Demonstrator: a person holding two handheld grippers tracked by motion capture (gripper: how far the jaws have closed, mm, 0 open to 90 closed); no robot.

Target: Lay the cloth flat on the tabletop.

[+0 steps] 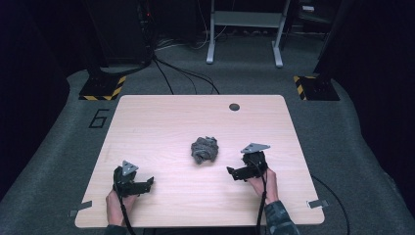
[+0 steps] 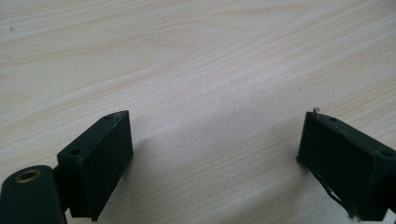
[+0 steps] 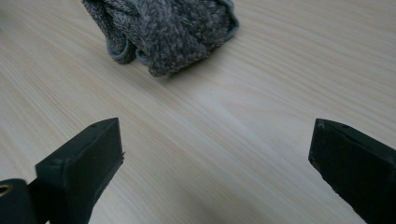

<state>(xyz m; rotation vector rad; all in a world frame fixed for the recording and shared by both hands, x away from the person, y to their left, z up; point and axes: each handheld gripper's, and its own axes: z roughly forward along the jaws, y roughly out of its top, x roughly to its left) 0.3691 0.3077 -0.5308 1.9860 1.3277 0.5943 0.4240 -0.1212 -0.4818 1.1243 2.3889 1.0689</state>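
My right claw (image 3: pixel 215 154) is hovering released near the grey cloth (image 3: pixel 163 32); left claw (image 2: pixel 212 158) is resting released over bare bench (image 2: pixel 196 56).

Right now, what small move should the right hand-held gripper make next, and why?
Probably ease the right hand-held gripper forward to the crumpled grey cloth. Its jaws stand wide open over bare table, and the cloth lies just ahead, untouched. The left hand-held gripper sits farther off.

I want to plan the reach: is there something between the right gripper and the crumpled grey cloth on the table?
Nothing visible. Only bare light wooden table lies between the open right gripper and the crumpled grey terry cloth, as the right gripper view confirms.
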